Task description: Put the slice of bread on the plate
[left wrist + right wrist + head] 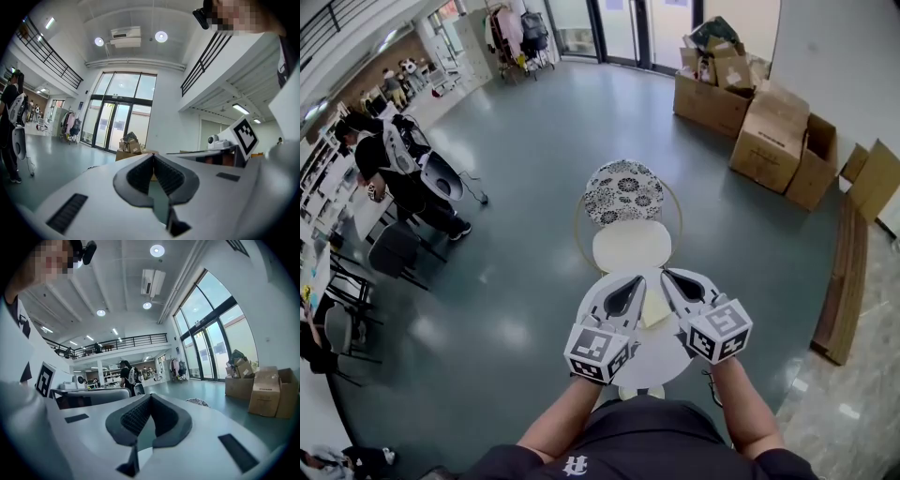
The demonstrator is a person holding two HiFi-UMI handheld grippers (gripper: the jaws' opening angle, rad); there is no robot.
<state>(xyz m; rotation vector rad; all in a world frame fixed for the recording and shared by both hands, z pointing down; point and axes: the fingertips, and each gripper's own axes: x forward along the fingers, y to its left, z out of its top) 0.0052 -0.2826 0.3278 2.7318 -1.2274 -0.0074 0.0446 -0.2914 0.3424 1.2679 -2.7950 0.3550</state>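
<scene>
A wide hall with a grey-green floor (506, 272) and boxes (769, 136) by the wall holds a round white table (654, 364). The left gripper (636, 283) and right gripper (668, 276) hover side by side above it, each with its jaws pressed together on nothing (their own views show the pads meeting). The bread (654, 310), a pale slice, lies on the table between them.

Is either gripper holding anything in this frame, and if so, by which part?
Nothing is held. The left gripper and the right gripper each have their jaws together at the tips, with nothing between them.
</scene>
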